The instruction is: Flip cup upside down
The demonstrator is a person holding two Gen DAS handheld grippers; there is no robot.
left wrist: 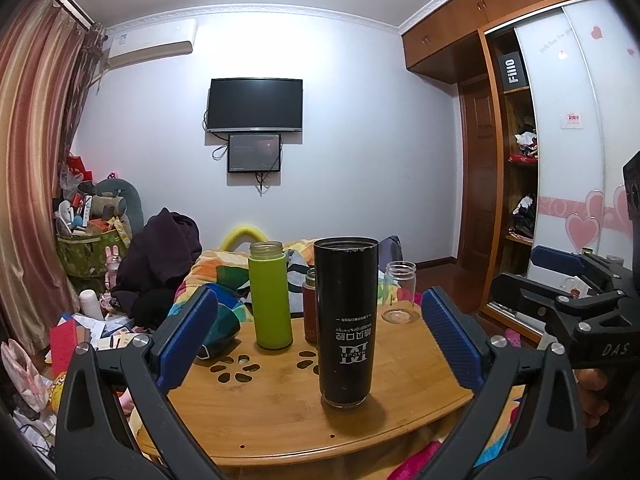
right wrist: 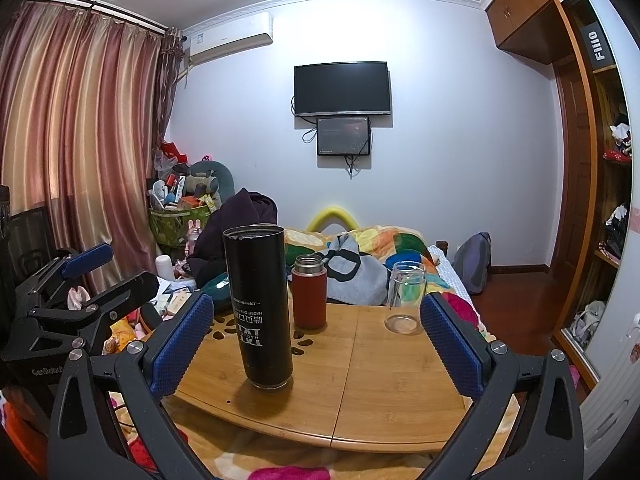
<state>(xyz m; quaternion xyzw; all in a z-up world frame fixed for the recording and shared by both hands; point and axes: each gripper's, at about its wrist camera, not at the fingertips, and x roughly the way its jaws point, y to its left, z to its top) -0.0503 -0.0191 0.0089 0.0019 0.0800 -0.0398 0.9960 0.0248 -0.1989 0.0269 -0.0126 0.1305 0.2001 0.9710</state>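
A: Round bamboo table [left wrist: 280,412] is seen, largest. Tall black cylindrical metal cup [left wrist: 346,320] is stood near its front edge, printed text upside down.

B: Green bottle [left wrist: 270,294], red flask [right wrist: 309,292], clear glass jar [right wrist: 405,297] are placed behind. Left gripper [left wrist: 320,340], right gripper [right wrist: 316,344]: jaws spread wide, nothing held.

— What are my two tools doing?

— My left black two-finger gripper with blue ribbed pads [left wrist: 318,336] sits level, jaws spread wide, gripping nothing. In its view the other tool shows at three o'clock.

— And the right?

— My right black two-finger gripper with blue ribbed pads [right wrist: 316,340] is likewise agape and bare, with the left one at nine o'clock in its view.
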